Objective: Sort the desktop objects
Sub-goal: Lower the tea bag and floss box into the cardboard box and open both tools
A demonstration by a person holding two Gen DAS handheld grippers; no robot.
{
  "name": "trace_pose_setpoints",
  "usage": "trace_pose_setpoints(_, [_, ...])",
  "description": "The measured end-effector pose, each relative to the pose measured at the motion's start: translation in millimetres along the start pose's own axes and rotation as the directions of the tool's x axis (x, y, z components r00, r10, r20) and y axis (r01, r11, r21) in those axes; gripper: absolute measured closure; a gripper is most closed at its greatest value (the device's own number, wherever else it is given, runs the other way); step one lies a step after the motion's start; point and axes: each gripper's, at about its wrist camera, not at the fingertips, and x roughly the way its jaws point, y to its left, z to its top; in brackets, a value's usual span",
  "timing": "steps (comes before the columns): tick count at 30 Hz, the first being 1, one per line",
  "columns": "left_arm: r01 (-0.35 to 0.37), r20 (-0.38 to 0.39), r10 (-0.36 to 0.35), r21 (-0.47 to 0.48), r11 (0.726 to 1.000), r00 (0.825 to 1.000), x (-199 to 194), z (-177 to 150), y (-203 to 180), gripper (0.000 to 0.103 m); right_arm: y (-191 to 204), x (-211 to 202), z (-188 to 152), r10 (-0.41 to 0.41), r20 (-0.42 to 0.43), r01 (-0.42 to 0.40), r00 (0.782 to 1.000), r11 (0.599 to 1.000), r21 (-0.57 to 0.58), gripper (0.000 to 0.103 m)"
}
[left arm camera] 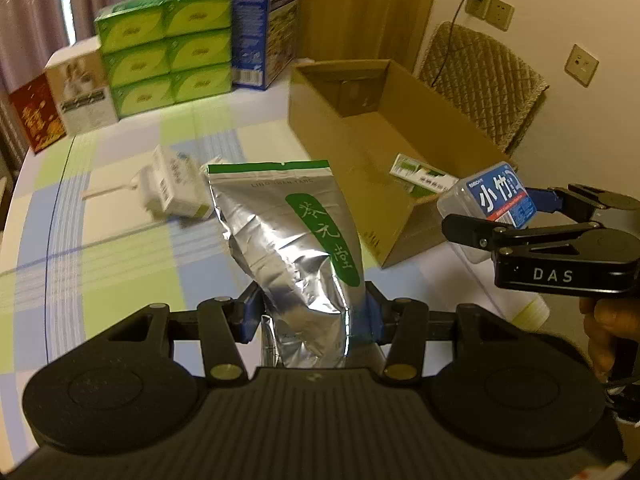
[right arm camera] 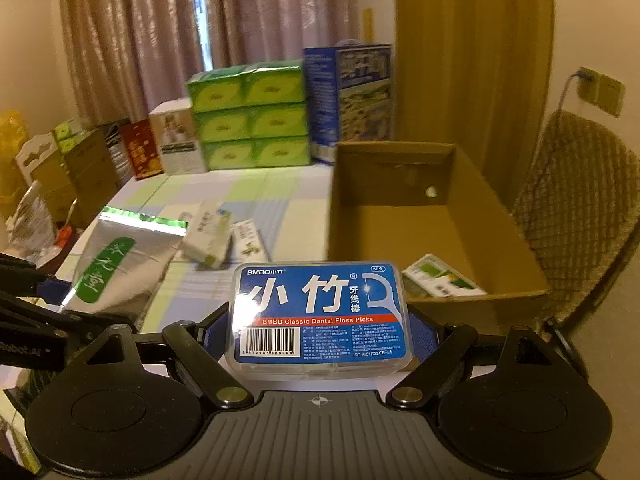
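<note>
Checked tablecloth (left arm camera: 120, 240) | left tongs (left arm camera: 308, 316) clamp foil pouch (left arm camera: 288, 240) | right tongs (right arm camera: 320, 336) clamp "BMBO" floss box (right arm camera: 320, 316)

A home room — curtains (right arm camera: 132, 36), cushioned chair (left arm camera: 484, 80), checked tablecloth (left arm camera: 120, 240), stacked tissue packs (left arm camera: 168, 48).
</note>
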Motion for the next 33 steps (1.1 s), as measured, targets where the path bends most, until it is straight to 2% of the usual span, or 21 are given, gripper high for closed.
trace_pose_setpoints(18, [0.088,-0.003,-0.089,0.128,0.988,0.996,41,70,-78,0.058,-88,0,30,-0.121,0.006,0.121,0.993,0.992,0.034,0.020])
trace_pose_setpoints(33, [0.116,0.004,-0.117,0.104,0.988,0.993,88,122,-93,0.058,-130,39,54,-0.166,-0.022,0.166,0.986,0.986,0.024,0.020])
